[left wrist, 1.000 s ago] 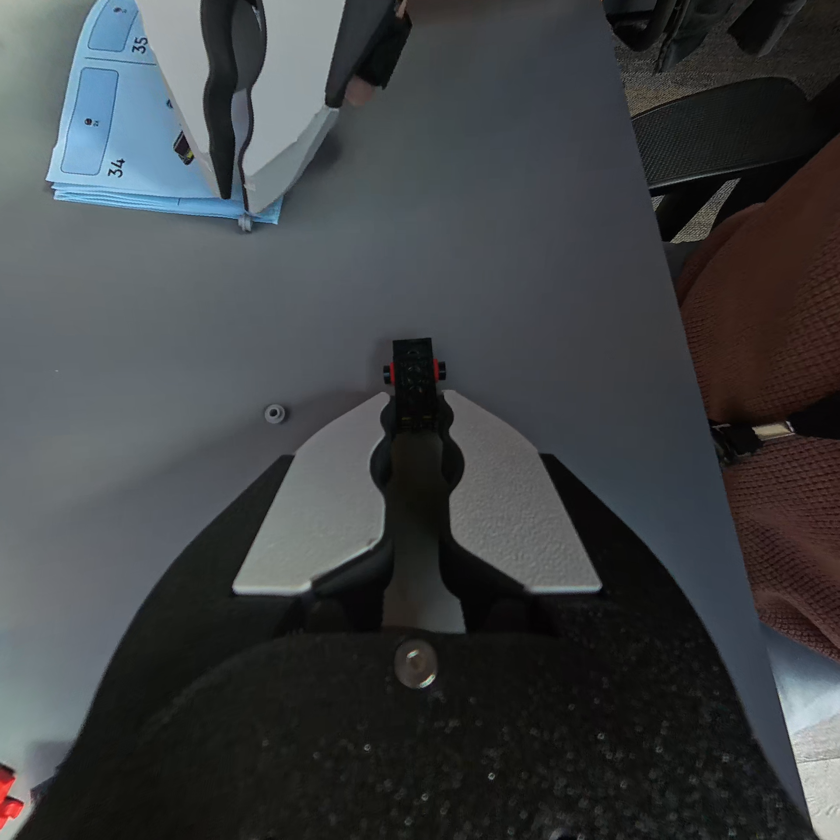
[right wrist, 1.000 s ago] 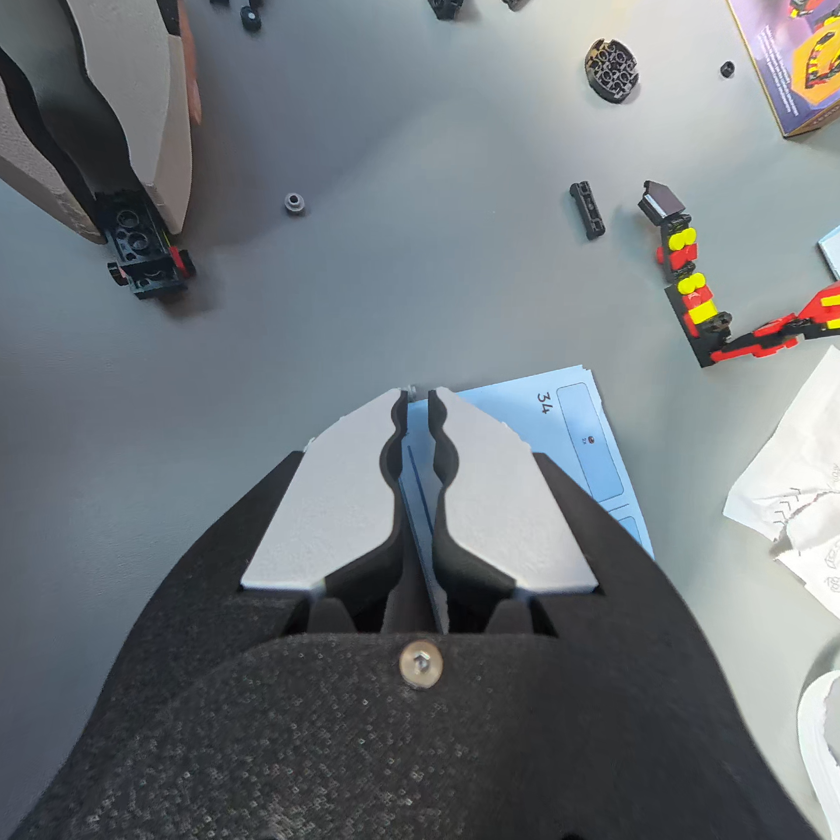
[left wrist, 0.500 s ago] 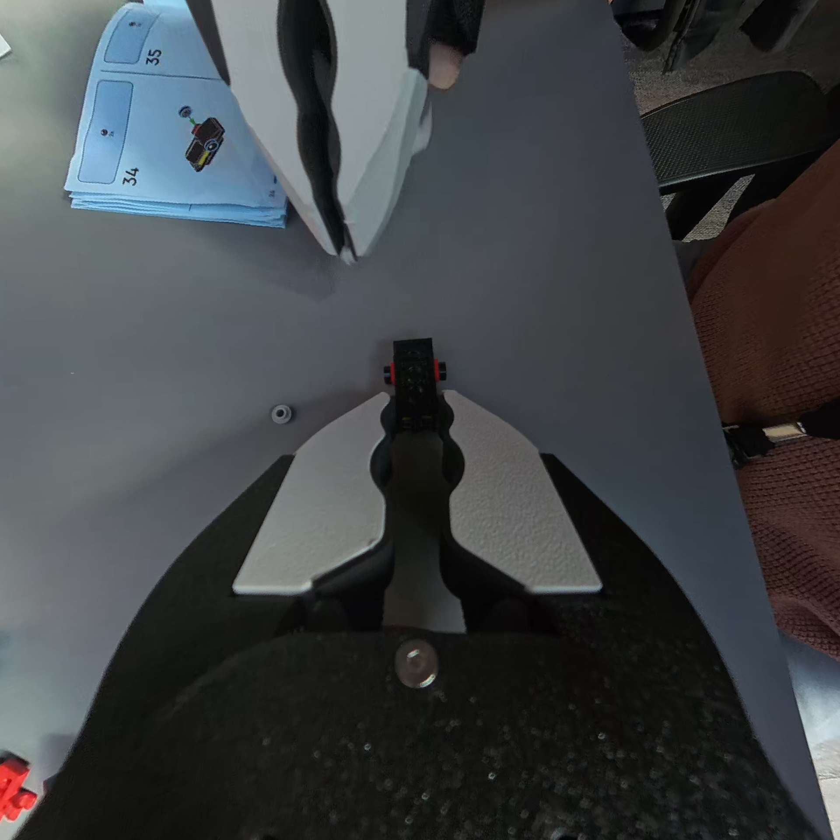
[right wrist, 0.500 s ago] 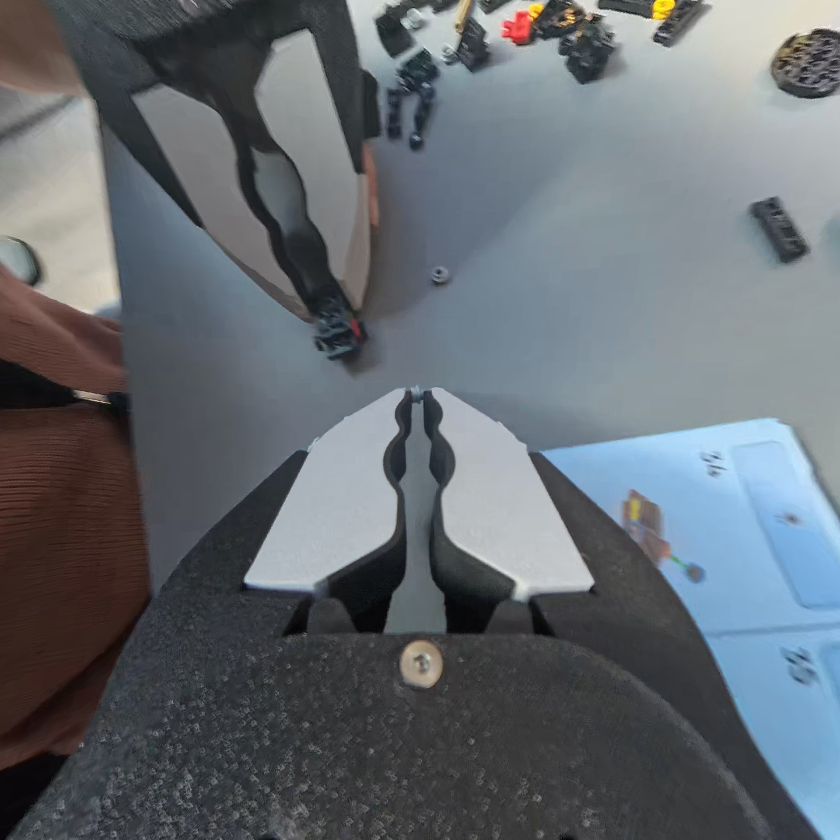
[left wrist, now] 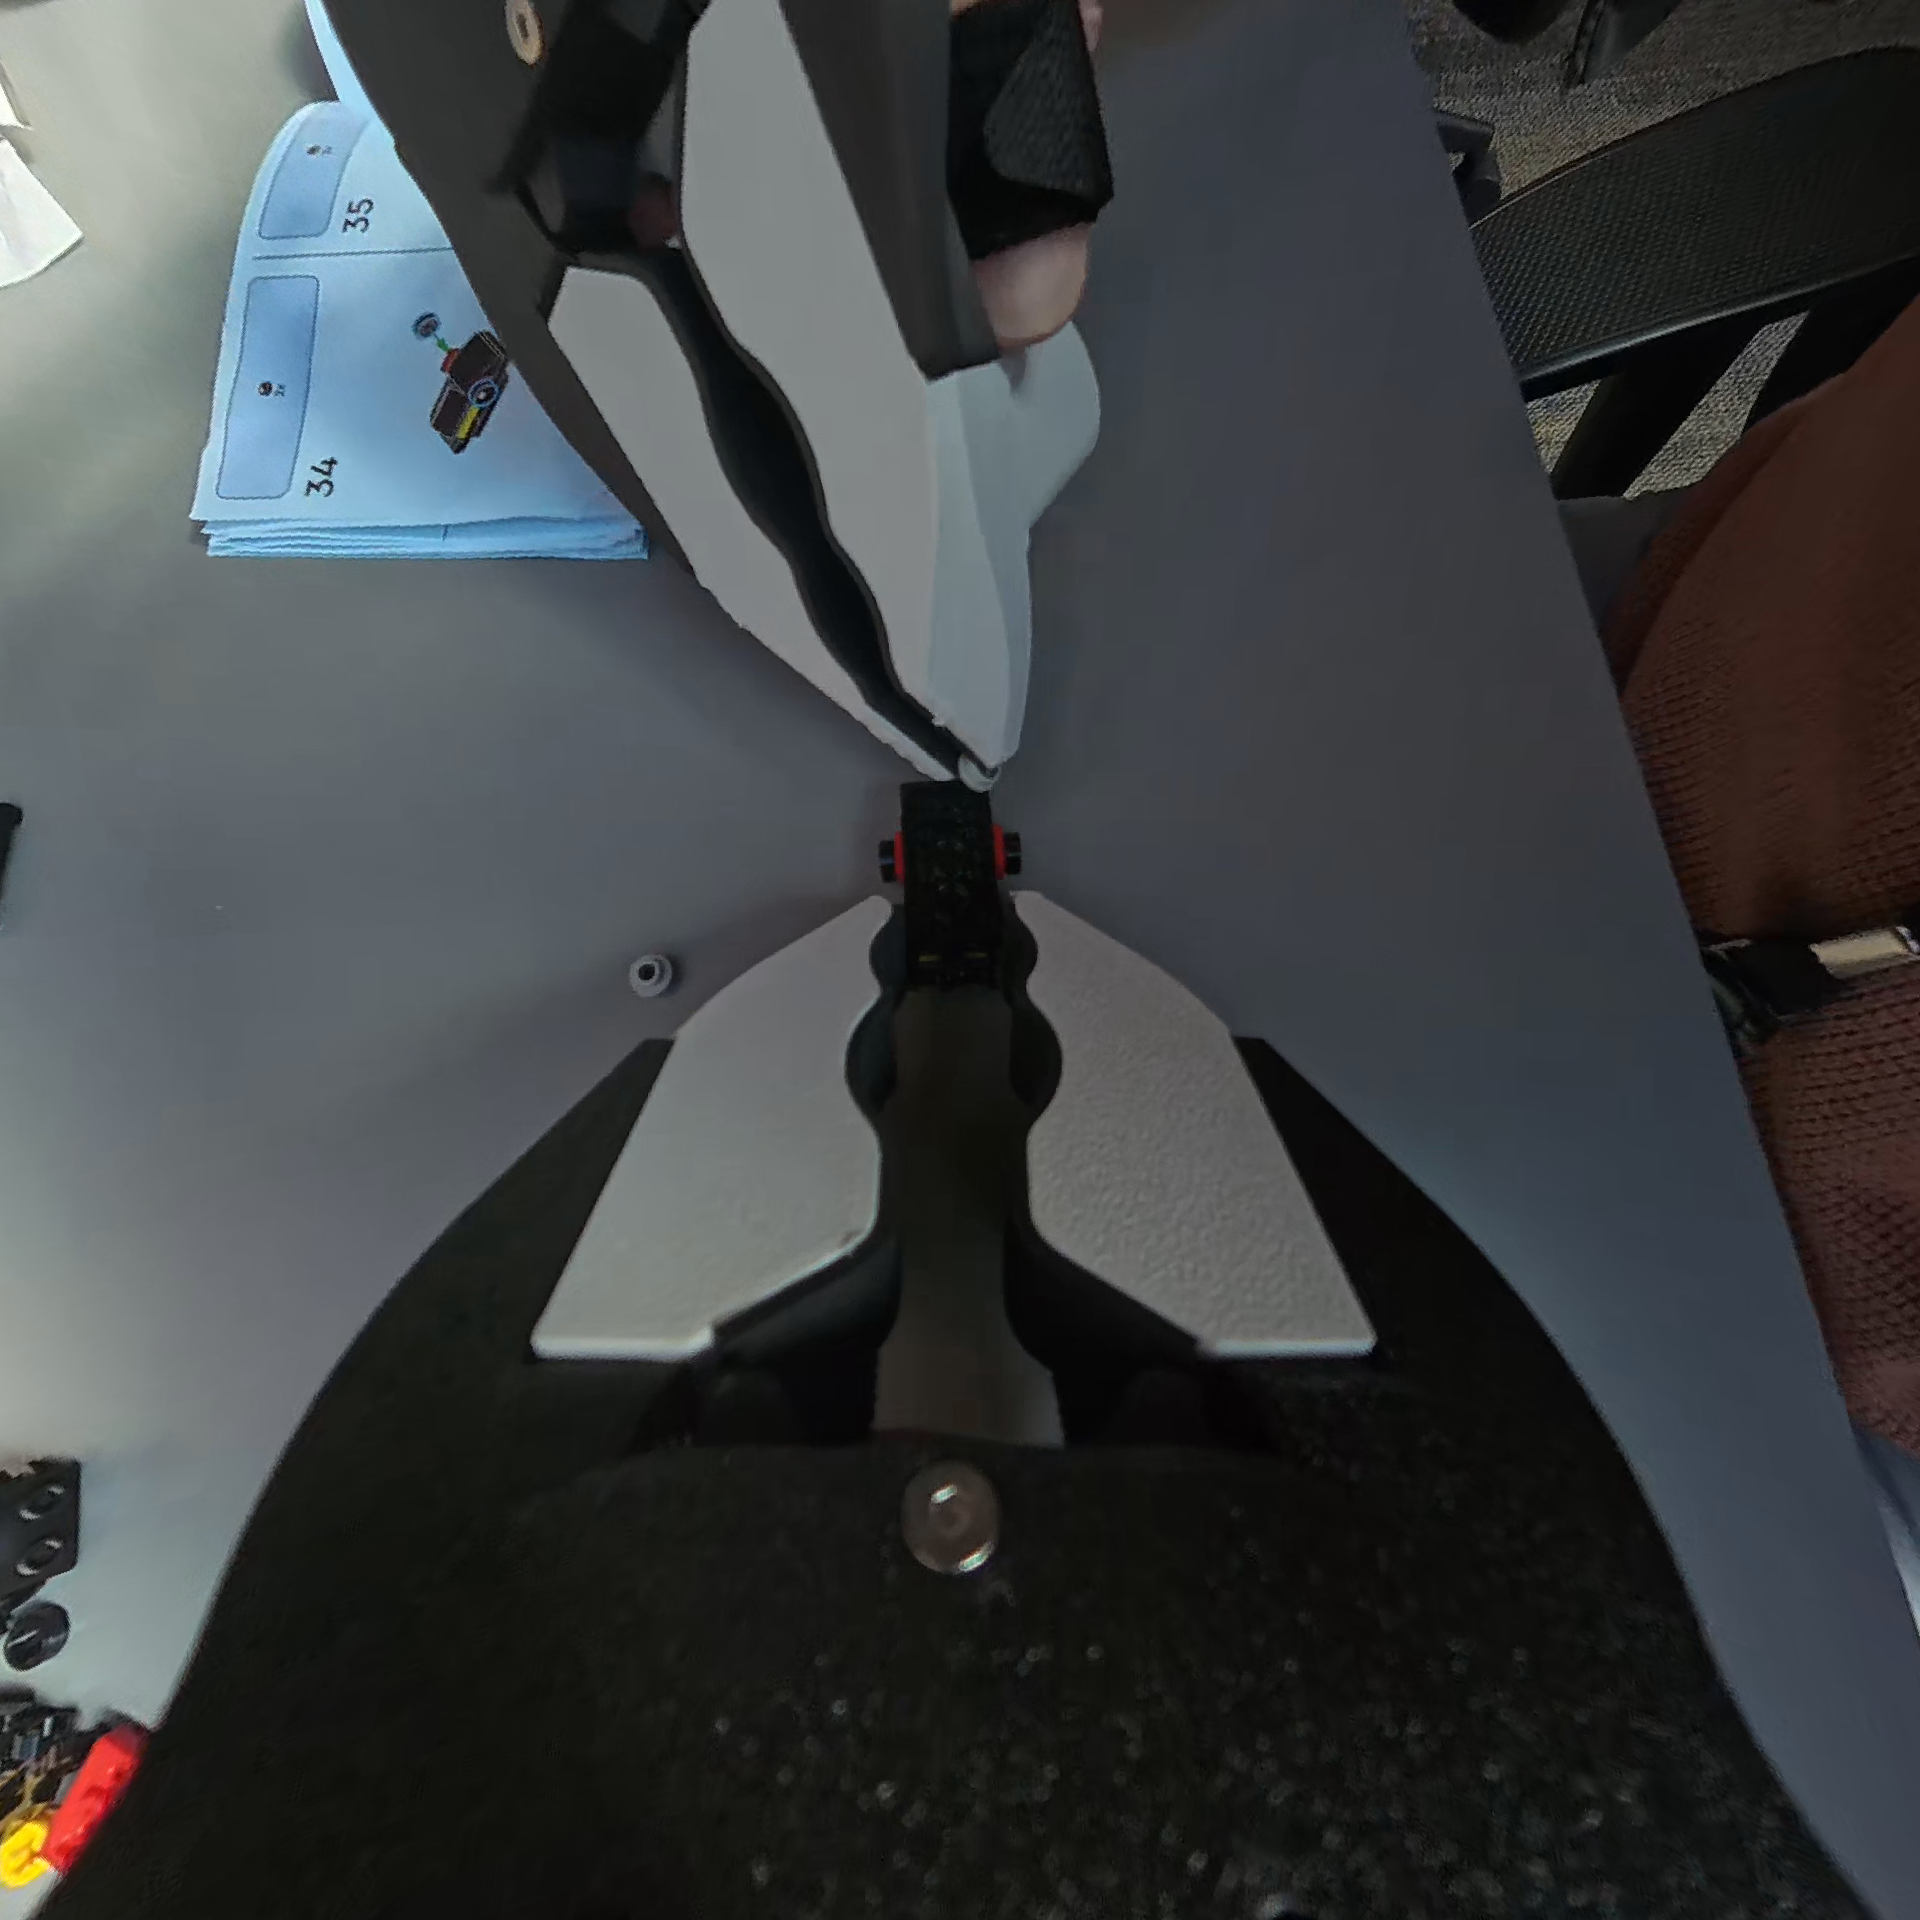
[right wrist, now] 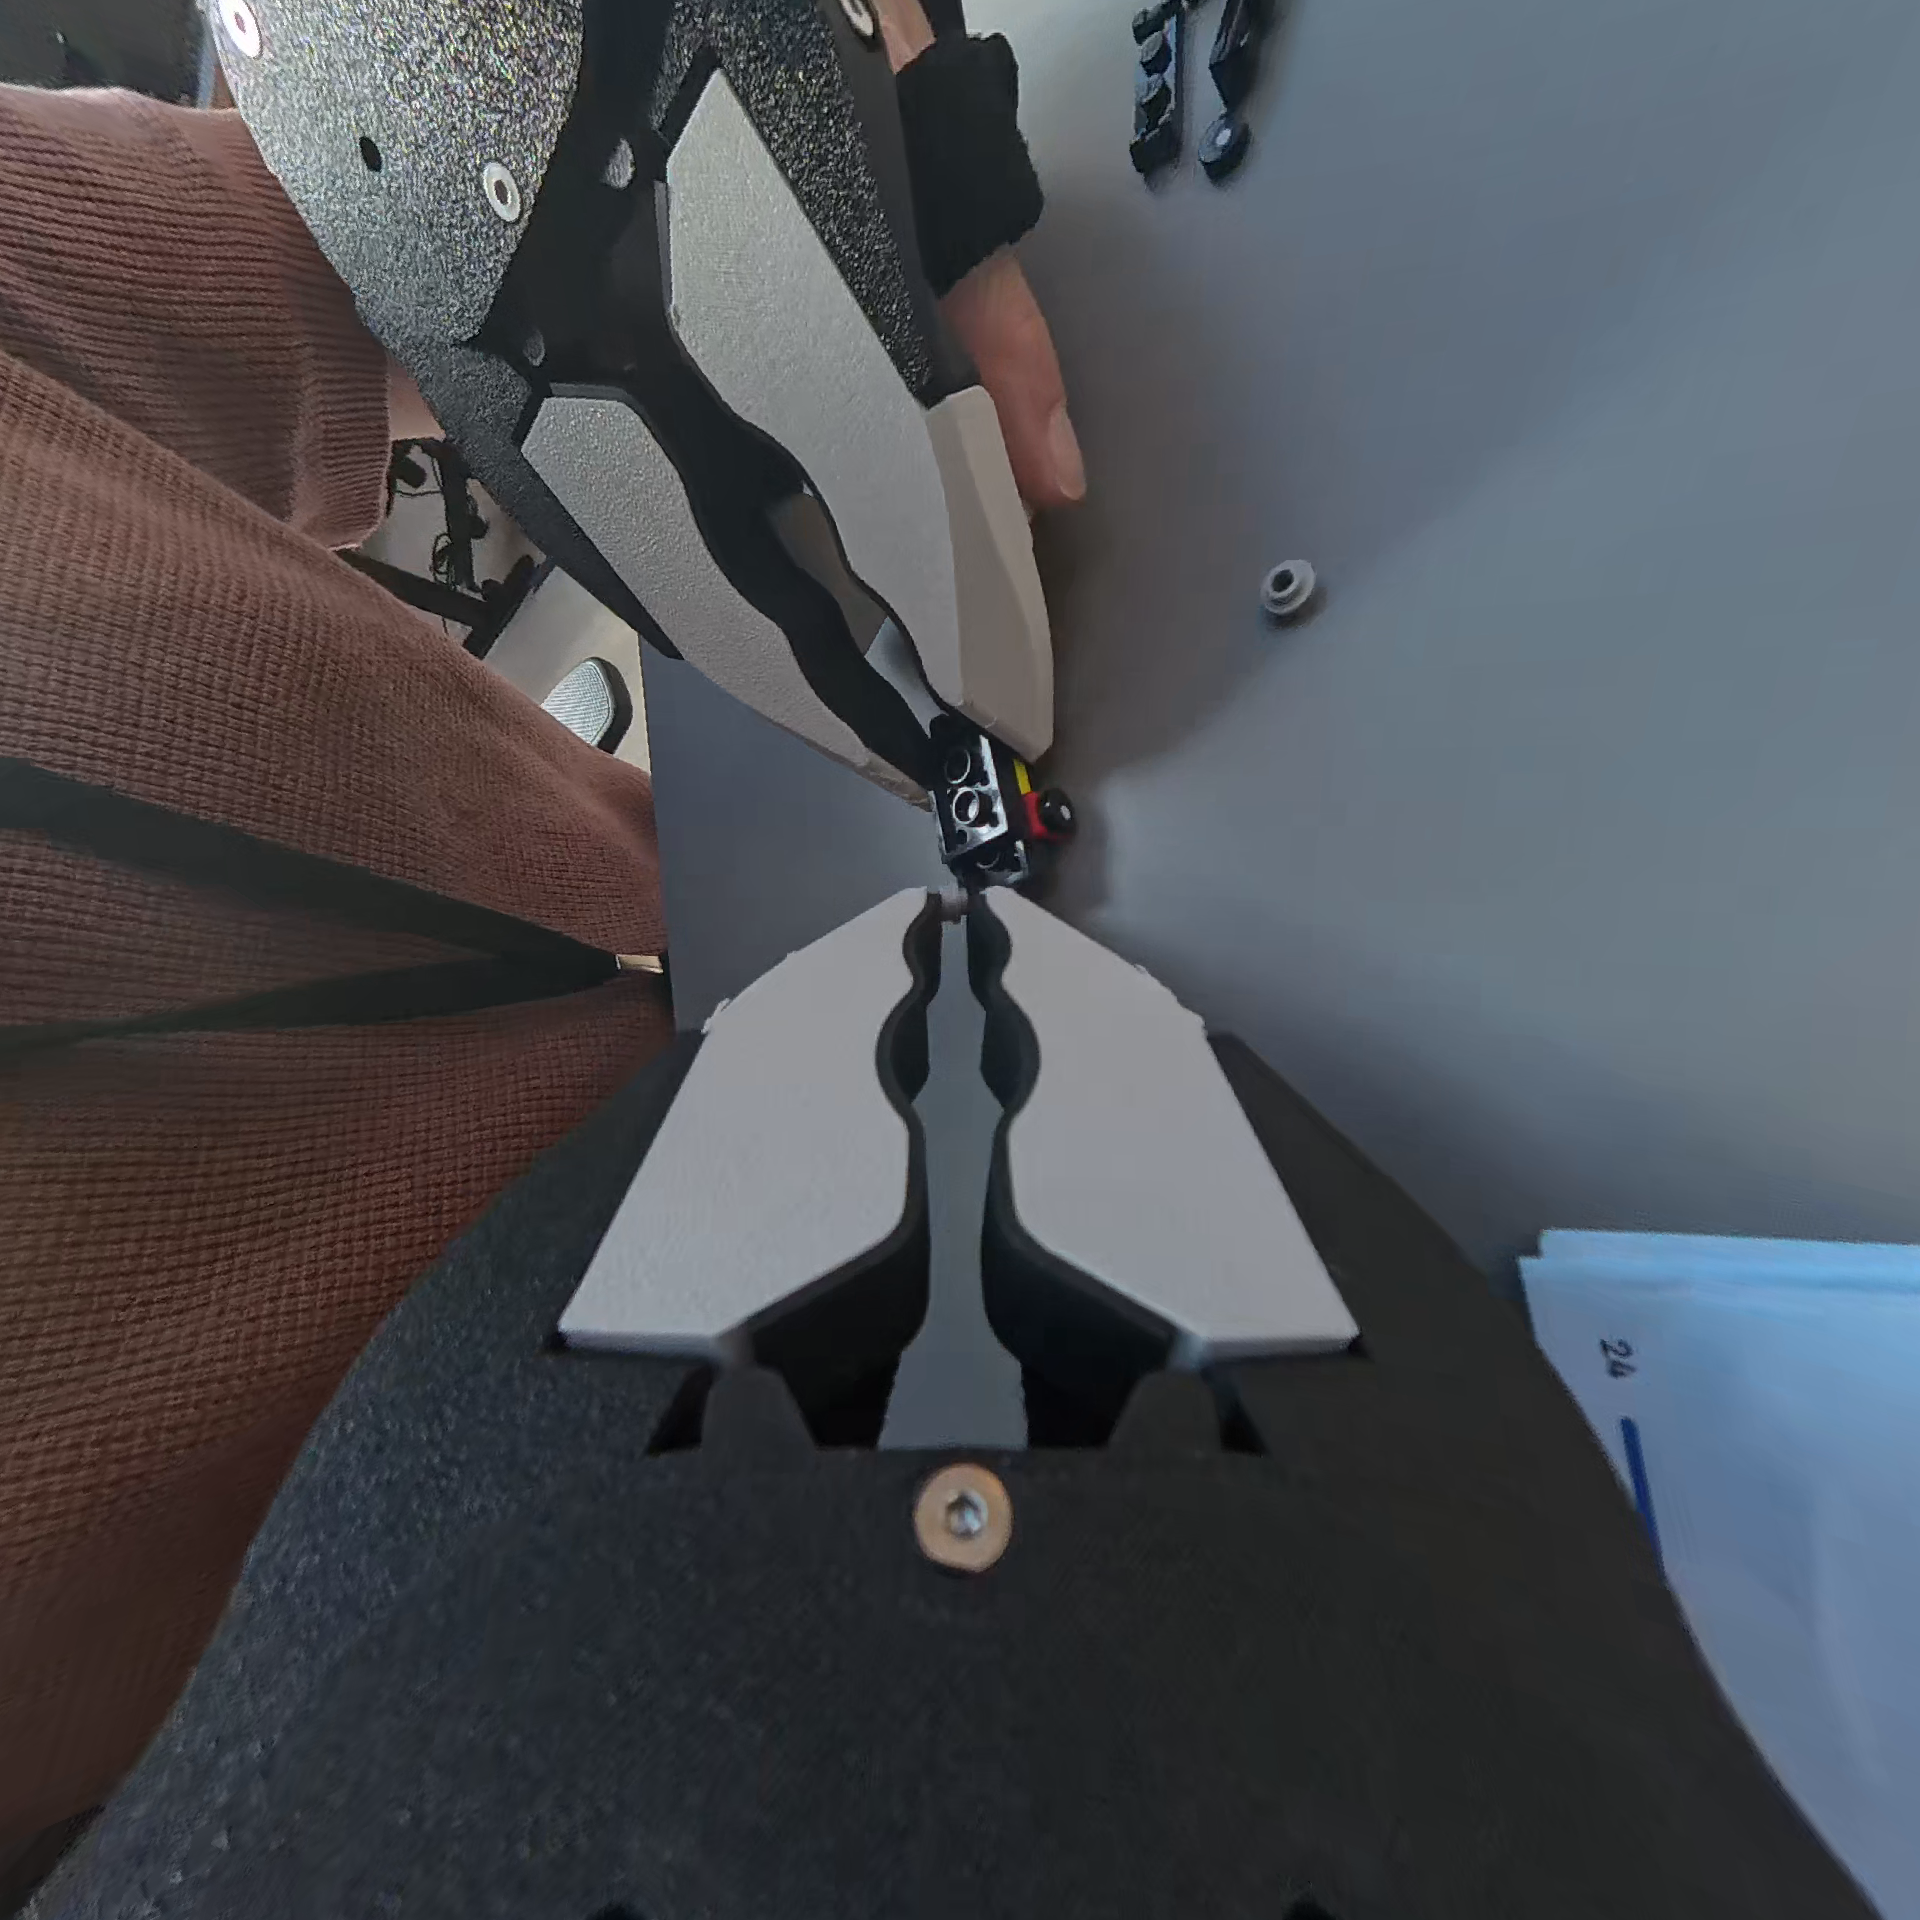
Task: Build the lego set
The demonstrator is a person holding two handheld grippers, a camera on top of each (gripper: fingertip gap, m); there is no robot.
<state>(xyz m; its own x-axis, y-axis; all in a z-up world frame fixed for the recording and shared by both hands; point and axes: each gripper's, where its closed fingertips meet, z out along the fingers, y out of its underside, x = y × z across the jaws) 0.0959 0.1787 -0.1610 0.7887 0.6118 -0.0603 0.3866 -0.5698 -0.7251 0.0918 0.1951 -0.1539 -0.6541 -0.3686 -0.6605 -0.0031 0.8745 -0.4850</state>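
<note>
My left gripper (left wrist: 948, 935) is shut on a small black lego assembly (left wrist: 945, 873) with red pins on both sides, held just above the grey table (left wrist: 416, 779). My right gripper (right wrist: 954, 902) is shut on a tiny light grey round piece (right wrist: 952, 900). It comes in from the far side in the left wrist view (left wrist: 971, 771), its tip with the grey piece touching the far end of the assembly. In the right wrist view the assembly (right wrist: 982, 805) shows black studs, a yellow strip and a red pin, directly in front of my fingertips; the left gripper (right wrist: 935, 769) holds it from above.
A second grey round piece (left wrist: 650, 975) lies on the table left of the assembly (right wrist: 1288, 592). A blue instruction booklet (left wrist: 343, 416) lies at the far left. Loose black, red and yellow bricks (left wrist: 52, 1662) sit at the lower left. A person's brown sleeve (right wrist: 260, 831) and the table's edge are close. Less than 4 cm separates the two grippers' tips.
My right gripper has swung from the booklet toward the left gripper and now meets the end of the black assembly with the grey piece. The left gripper has stayed still.
</note>
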